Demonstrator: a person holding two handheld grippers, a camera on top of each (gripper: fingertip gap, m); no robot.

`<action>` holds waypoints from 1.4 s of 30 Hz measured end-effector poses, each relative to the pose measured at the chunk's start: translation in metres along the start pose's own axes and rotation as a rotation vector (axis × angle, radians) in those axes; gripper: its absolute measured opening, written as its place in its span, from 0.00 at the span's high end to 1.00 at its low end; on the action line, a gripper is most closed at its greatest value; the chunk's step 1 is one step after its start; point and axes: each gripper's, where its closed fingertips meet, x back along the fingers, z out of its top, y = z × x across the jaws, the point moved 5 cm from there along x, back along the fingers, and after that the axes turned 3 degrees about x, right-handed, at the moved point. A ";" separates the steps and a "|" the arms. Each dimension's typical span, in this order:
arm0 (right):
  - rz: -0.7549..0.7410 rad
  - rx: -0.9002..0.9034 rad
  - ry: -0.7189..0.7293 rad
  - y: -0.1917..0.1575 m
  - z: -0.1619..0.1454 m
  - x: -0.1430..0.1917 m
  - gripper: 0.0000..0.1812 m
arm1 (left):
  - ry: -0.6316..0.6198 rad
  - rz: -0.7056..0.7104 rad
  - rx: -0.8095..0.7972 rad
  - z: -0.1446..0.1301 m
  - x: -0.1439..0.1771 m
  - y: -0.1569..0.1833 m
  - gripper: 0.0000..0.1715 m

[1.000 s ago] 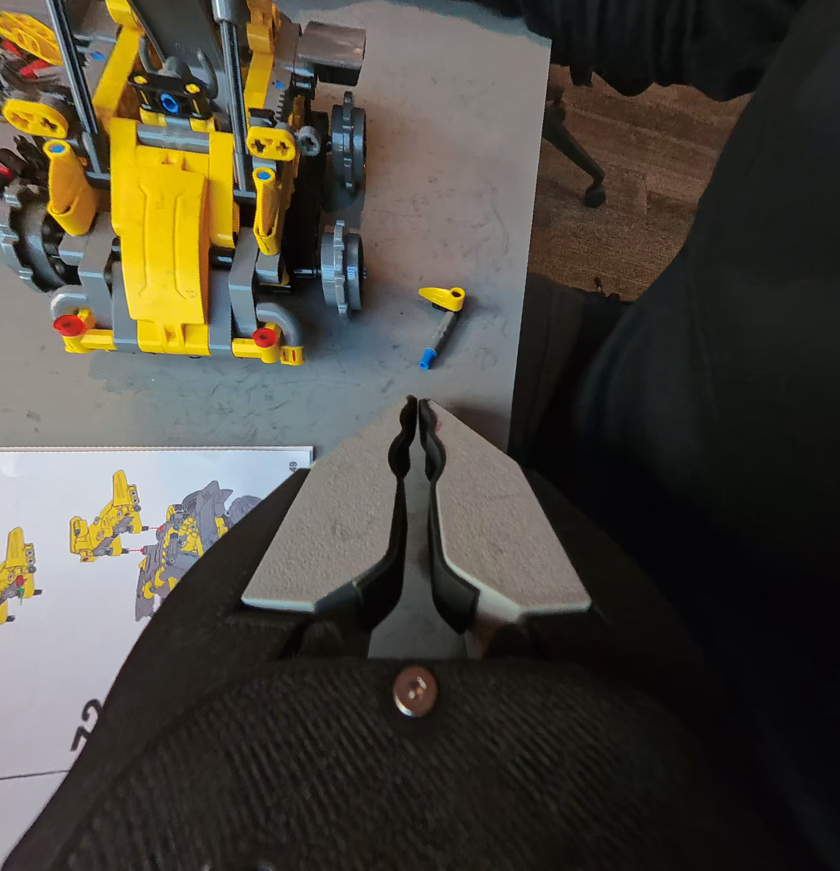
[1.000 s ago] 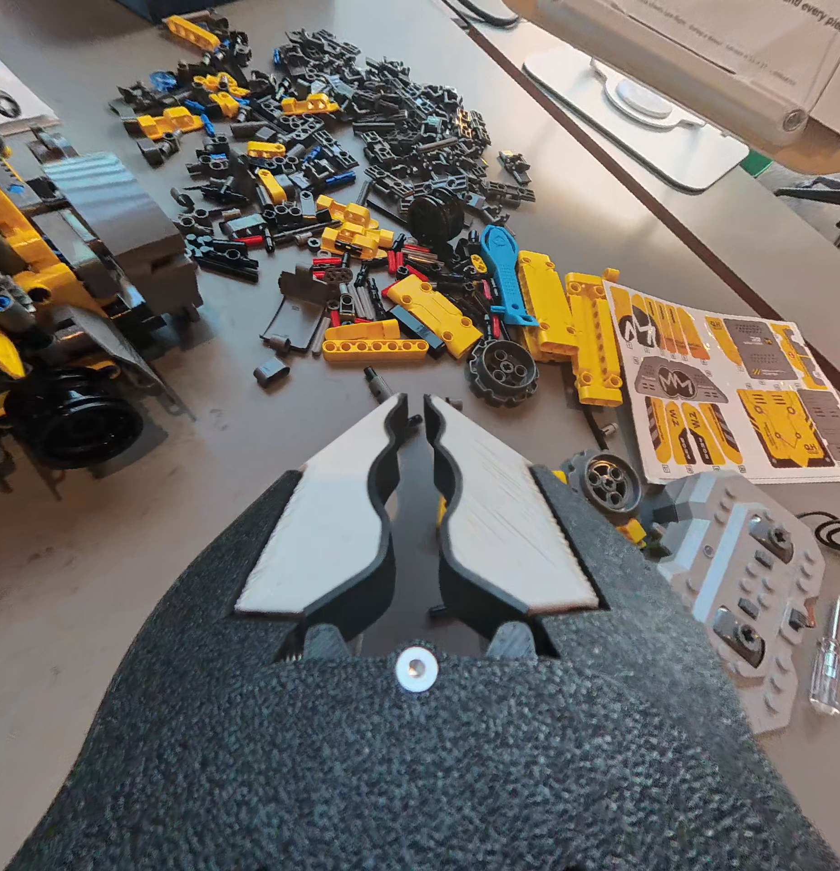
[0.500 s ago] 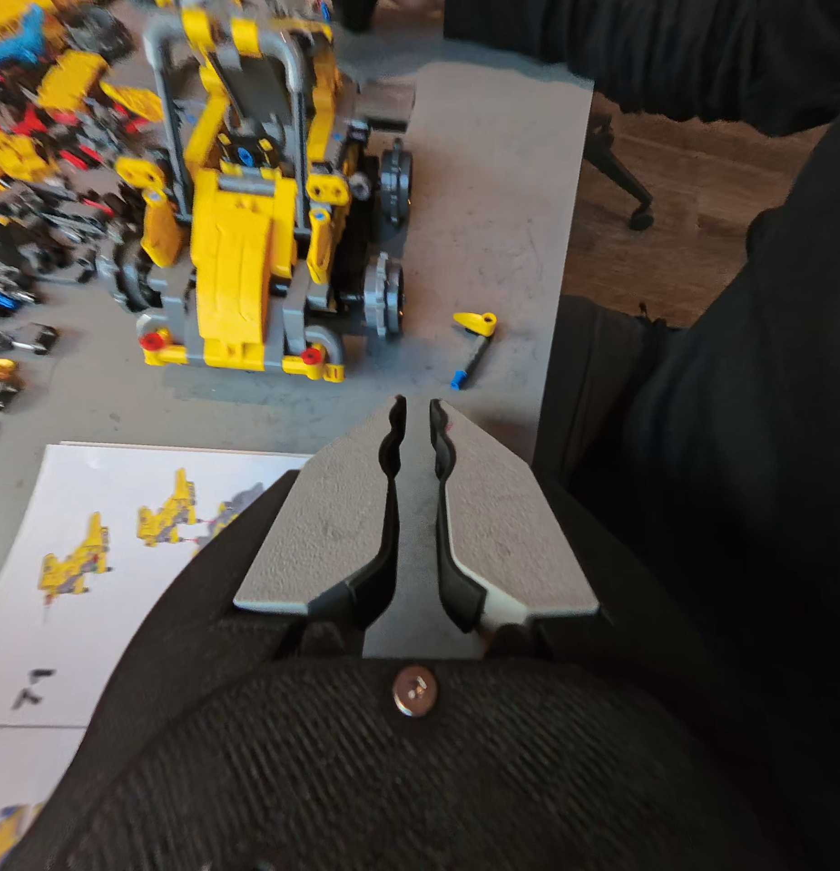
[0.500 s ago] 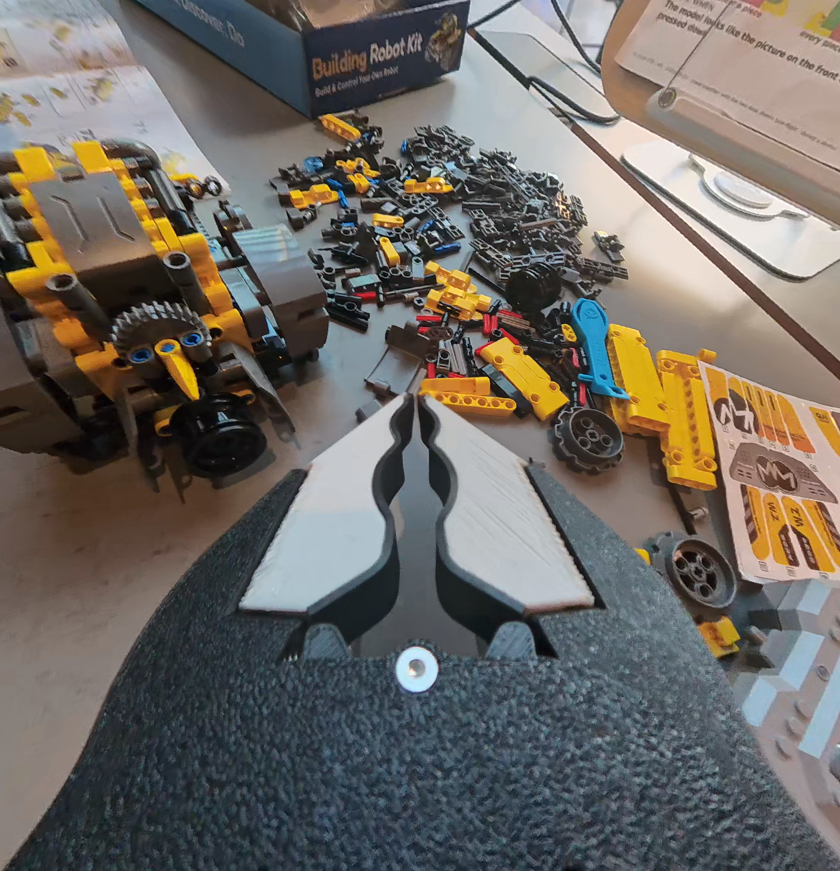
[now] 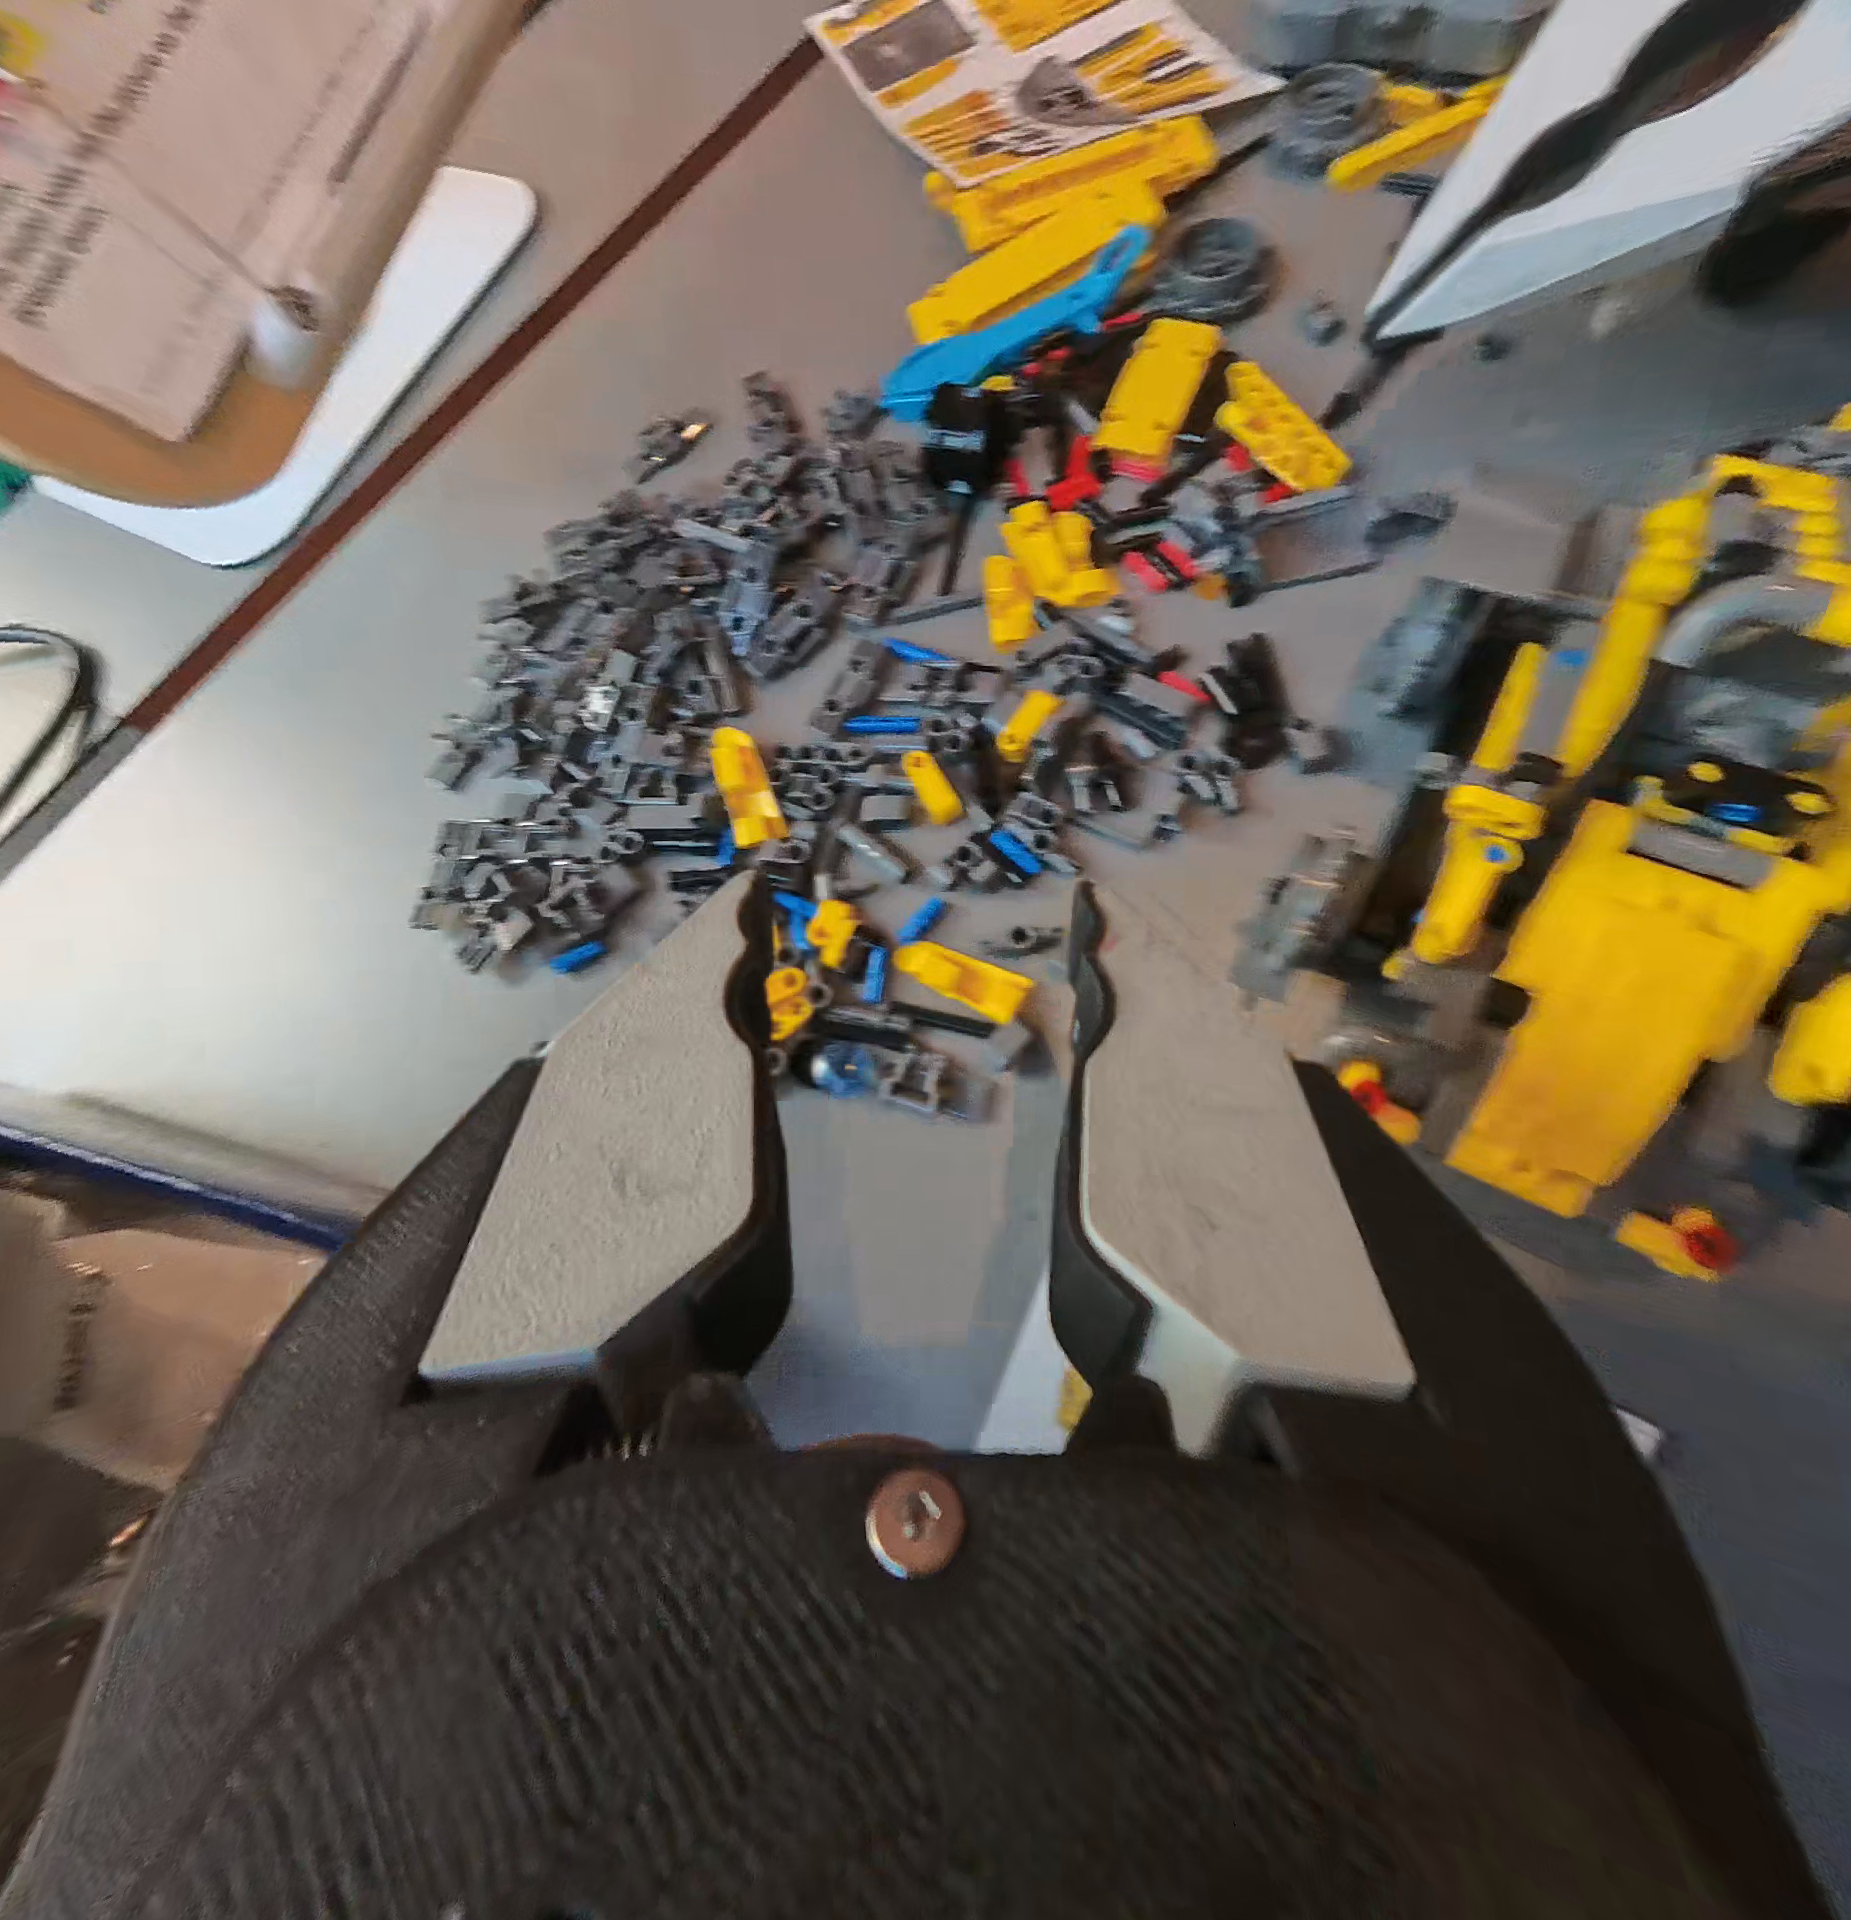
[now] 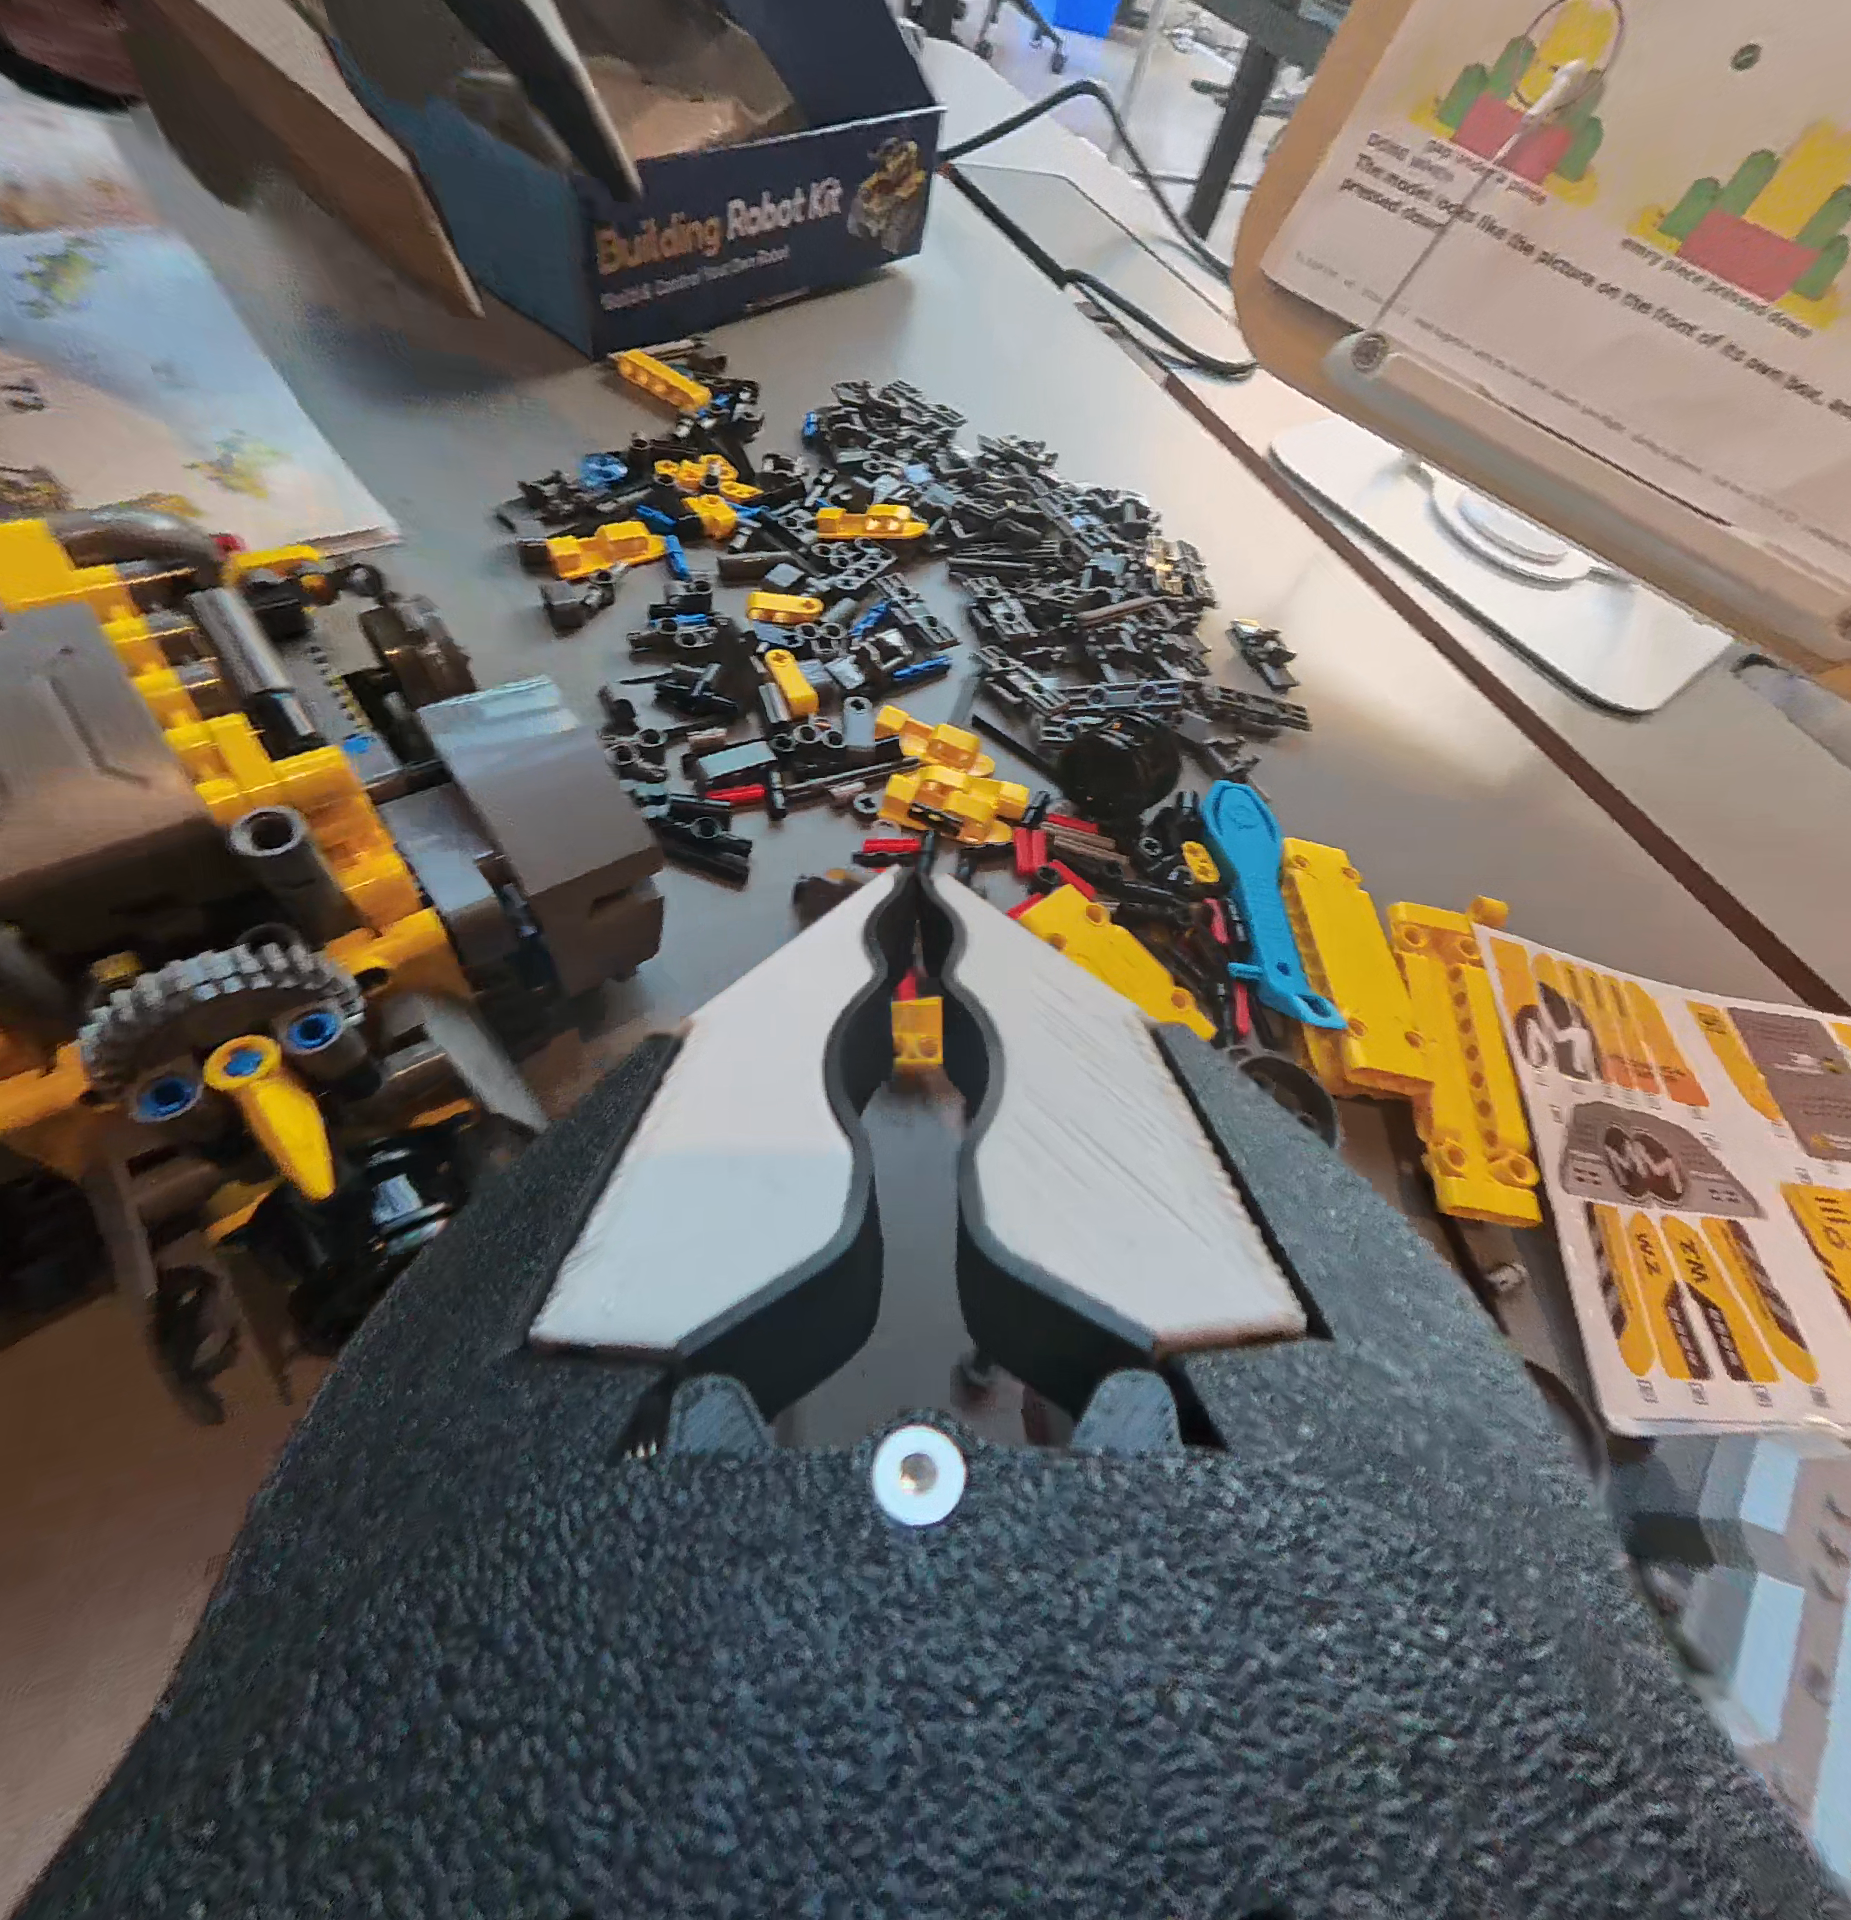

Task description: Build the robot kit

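Note:
My left gripper is open and empty, its fingers spread above the near edge of a pile of small black, yellow and blue building parts on the grey table. A part-built yellow and grey model vehicle stands to its right. My right gripper is shut, tips together, over the same pile, with the model to its left. A small yellow piece with a red pin shows in the gap behind the tips; I cannot tell if it is held. The right gripper also shows in the left wrist view.
A dark blue kit box stands at the back, an instruction booklet to its left. A sticker sheet, long yellow beams and a blue tool lie at the right. A board with paper on a white stand is far right. Across from one pair of fingers to the other is roughly 20 cm.
My left gripper has swung from the table edge by the model to over the parts pile and has opened. My right gripper has pulled back and up, staying shut.

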 end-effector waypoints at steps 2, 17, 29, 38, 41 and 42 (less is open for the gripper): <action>-0.098 -0.004 -0.005 0.015 0.001 -0.002 1.00 | 0.036 0.022 0.032 0.001 -0.003 -0.012 0.68; -0.369 0.001 -0.089 0.065 0.014 -0.047 1.00 | 0.143 0.208 0.231 -0.013 -0.014 -0.059 0.68; -0.353 0.063 -0.144 0.055 0.010 -0.054 1.00 | 0.002 0.200 0.325 -0.039 -0.042 -0.063 0.59; -0.354 0.015 -0.128 0.059 0.007 -0.049 1.00 | -0.063 0.124 0.291 -0.046 -0.050 -0.052 0.61; -0.351 0.006 -0.124 0.059 0.007 -0.049 1.00 | -0.079 0.098 0.286 -0.048 -0.053 -0.051 0.63; -0.350 0.005 -0.124 0.059 0.007 -0.049 1.00 | -0.083 0.090 0.280 -0.049 -0.053 -0.050 0.66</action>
